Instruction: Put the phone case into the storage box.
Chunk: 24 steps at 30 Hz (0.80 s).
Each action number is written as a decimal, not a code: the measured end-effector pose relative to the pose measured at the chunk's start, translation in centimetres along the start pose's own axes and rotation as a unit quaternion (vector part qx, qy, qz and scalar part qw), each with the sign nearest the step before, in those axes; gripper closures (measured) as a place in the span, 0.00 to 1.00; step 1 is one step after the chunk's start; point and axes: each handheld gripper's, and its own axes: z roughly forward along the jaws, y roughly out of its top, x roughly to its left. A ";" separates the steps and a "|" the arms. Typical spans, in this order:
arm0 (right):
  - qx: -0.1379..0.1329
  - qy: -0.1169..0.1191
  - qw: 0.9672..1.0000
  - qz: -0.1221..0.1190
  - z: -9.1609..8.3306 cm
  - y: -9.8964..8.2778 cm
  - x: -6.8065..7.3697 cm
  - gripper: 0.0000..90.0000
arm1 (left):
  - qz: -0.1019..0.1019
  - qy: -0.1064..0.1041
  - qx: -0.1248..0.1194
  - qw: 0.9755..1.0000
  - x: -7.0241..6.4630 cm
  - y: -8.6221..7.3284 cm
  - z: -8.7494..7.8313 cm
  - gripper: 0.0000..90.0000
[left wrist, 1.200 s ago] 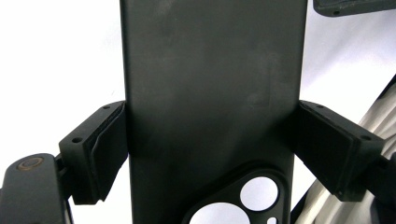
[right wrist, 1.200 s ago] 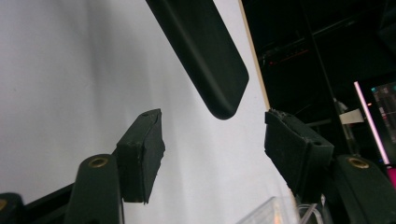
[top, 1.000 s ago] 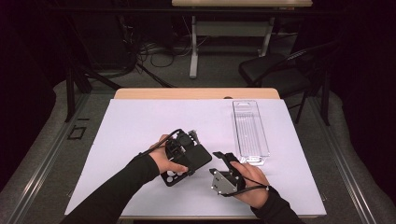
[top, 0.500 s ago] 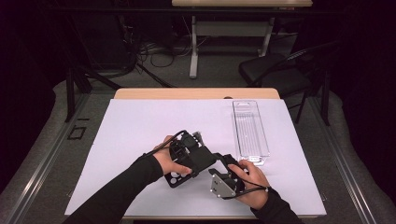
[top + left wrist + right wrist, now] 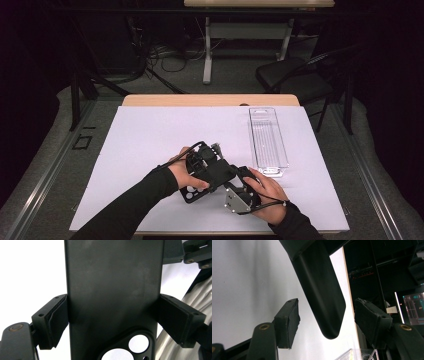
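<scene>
Comparing with the earlier frames: the two hands have closed in on each other near the table's front edge; the right gripper (image 5: 239, 176) now sits against the end of the phone case (image 5: 212, 174), where it stood apart before.
Left gripper (image 5: 112, 320): both pads pressed against the long sides of the phone case, pinching it across its width.
Right gripper jaws: spread, one on each side of the case's rounded corner (image 5: 329, 322), with a gap at both pads in the right gripper view.
Phone case position: held above the white table cover (image 5: 150, 135), between the two hands, near the front centre.
Phone case appearance: matt black, flat back, rounded corners; round camera cut-outs (image 5: 137, 343) at the end nearest the left gripper's camera.
Clear tray (image 5: 267, 140): long, transparent, lying at the right of the cover, its near end just beside the right hand (image 5: 267, 192).
Open room: broad bare cover to the left and beyond the hands; the front edge is near the forearms.
Surroundings: black chair (image 5: 295, 80) and desk legs beyond the table.
</scene>
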 end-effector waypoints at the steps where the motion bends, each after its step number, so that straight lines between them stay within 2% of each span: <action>1: 0.002 -0.001 1.000 0.006 0.0 0.0 0.2 0.39 | 0.003 0.000 0.002 1.000 0.0 0.0 0.0 0.16; 3: -0.006 -0.004 1.000 0.001 0.0 0.0 0.3 0.38 | 0.002 -0.003 0.002 1.000 -0.1 0.1 0.0 0.16; 10: 0.004 -0.006 0.999 -0.036 0.1 0.2 0.7 0.38 | 0.000 -0.011 0.004 1.000 -0.3 0.3 0.1 0.16; 11: -0.001 -0.006 0.999 -0.043 0.3 0.2 0.7 0.39 | -0.001 -0.015 0.007 1.000 -0.3 0.4 0.1 0.16; 12: 0.009 -0.005 0.999 -0.039 0.2 0.2 0.9 0.40 | 0.000 -0.016 0.008 1.000 -0.3 0.4 0.1 0.16; 16: 0.009 -0.009 0.998 -0.054 0.3 0.2 1.0 0.43 | -0.003 -0.028 0.013 1.000 -0.4 0.5 0.3 0.16; 18: 0.011 -0.013 0.997 -0.069 0.3 0.2 1.0 0.46 | -0.002 -0.028 0.013 1.000 -0.5 0.6 0.4 0.16; 24: 0.009 -0.017 0.996 -0.085 0.2 0.2 1.0 0.52 | 0.001 -0.032 0.018 0.999 -0.6 0.8 0.5 0.16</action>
